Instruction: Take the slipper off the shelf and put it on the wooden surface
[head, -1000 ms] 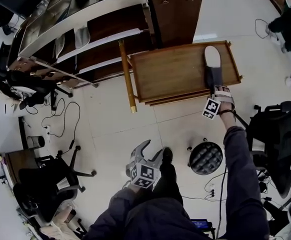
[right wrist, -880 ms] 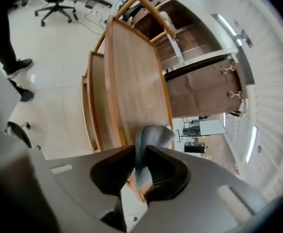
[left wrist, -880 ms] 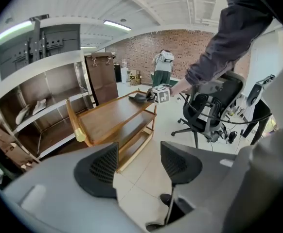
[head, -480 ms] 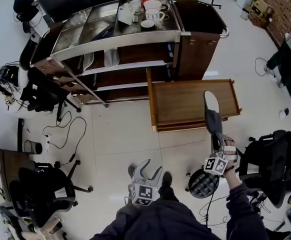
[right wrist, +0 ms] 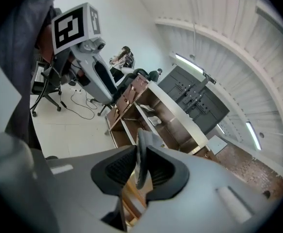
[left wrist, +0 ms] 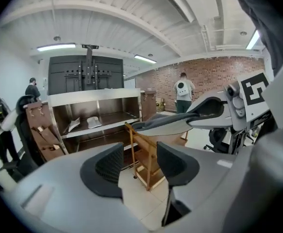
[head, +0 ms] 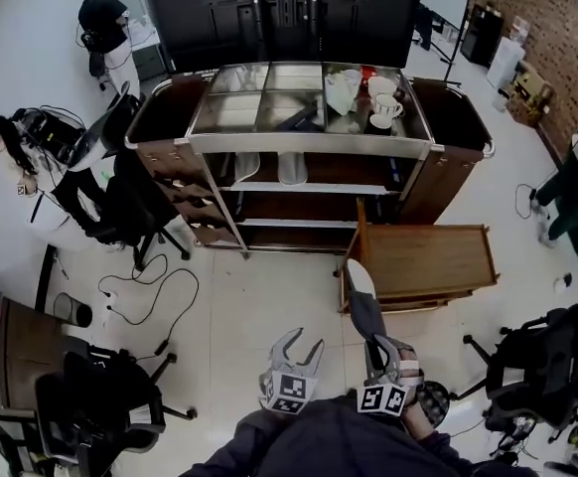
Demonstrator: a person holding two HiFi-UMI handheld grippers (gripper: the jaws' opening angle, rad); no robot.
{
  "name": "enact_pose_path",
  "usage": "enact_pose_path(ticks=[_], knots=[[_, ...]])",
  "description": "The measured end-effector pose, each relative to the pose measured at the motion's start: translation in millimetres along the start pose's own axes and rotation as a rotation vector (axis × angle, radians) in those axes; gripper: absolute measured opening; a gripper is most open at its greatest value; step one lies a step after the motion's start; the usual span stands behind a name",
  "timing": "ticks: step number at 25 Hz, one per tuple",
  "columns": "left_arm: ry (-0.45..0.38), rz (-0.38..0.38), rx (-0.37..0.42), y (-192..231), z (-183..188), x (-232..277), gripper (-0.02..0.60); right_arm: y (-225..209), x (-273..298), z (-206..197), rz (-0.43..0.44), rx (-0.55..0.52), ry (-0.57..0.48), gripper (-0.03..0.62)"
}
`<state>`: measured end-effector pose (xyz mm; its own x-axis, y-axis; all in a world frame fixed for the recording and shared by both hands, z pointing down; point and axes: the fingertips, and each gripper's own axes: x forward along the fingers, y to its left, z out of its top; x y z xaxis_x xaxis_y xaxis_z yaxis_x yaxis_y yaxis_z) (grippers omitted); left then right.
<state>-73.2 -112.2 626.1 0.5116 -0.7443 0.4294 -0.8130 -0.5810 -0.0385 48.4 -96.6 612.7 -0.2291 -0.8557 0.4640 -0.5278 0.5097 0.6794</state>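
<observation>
The slipper [head: 361, 294] is clamped at 1 end between the right gripper's [head: 389, 352] pads and held in the air, close to the left end of the wooden surface [head: 433, 261]. The left gripper [head: 303, 344] hangs alongside with nothing between its jaws, which are closing. 2 more slippers [head: 291, 168] lie on the shelf [head: 309, 188] beyond.

Lab-like workroom: office chairs [head: 105, 405], floor cables [head: 160, 278], brick wall [head: 565, 23], steel-topped shelf unit [head: 304, 144], black rack [head: 281, 10].

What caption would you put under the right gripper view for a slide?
Right gripper pinching a grey slipper edge-on, with the brown shelf unit behind it.
</observation>
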Motion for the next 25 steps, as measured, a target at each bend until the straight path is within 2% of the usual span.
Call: enact_pose_path(ticks=[5, 10, 18, 25], knots=[[-0.011, 0.044, -0.069, 71.1, -16.3, -13.5, 0.212, -11.9, 58.1, 42.4, -0.022, -0.090, -0.013, 0.063], [-0.012, 0.067, -0.132, 112.4, -24.7, -4.3, 0.207, -63.1, 143.6, 51.9, -0.052, -0.213, 0.005, 0.063], [0.029, 0.075, -0.152, 170.3, 1.2, 74.2, 0.206, -176.3, 341.3, 39.9, -0.100, -0.346, 0.045, 0.064], [0.090, 0.090, -0.176, 207.6, 40.7, 141.8, 0.206, -213.4, 507.4, 23.9, -0.002, -0.388, 0.076, 0.066]])
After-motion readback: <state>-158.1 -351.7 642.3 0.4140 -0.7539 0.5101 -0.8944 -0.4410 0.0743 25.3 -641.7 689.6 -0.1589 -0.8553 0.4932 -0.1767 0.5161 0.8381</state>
